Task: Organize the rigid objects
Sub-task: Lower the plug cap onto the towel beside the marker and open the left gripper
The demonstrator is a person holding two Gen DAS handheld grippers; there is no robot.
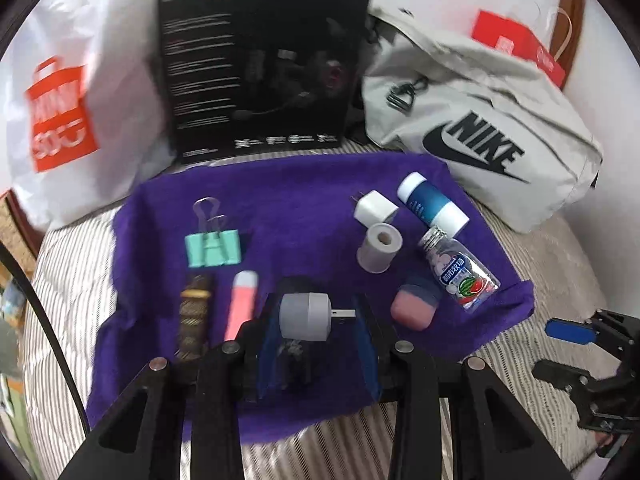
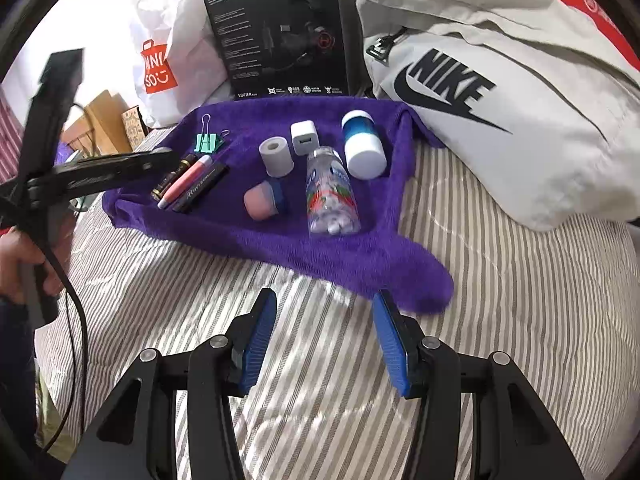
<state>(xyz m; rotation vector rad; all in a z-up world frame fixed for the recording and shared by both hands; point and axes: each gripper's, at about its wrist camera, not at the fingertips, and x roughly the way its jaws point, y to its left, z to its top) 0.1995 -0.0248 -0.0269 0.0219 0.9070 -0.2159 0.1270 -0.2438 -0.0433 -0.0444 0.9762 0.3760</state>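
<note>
Purple towel (image 2: 248, 236) on a grey-and-white striped bed (image 2: 500, 300).
On it: mint clip (image 1: 213, 249), pink tube (image 1: 241, 304), grey plug (image 1: 306, 317), white charger (image 1: 376, 209), blue-and-white bottle (image 1: 432, 204). Behind: black box (image 1: 260, 60), beige bag (image 1: 480, 120) with black logo, white bag (image 1: 88, 80) with orange mark.

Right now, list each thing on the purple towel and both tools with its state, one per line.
Left tool: shut on grey cylindrical USB plug.
Right tool: open, empty.
Clear plastic candy bottle: lying down, capped.
Blue white-capped cylinder: upright, closed.
Mint-green binder clip: lying flat.
Grey plastic spool: standing on end.
</note>
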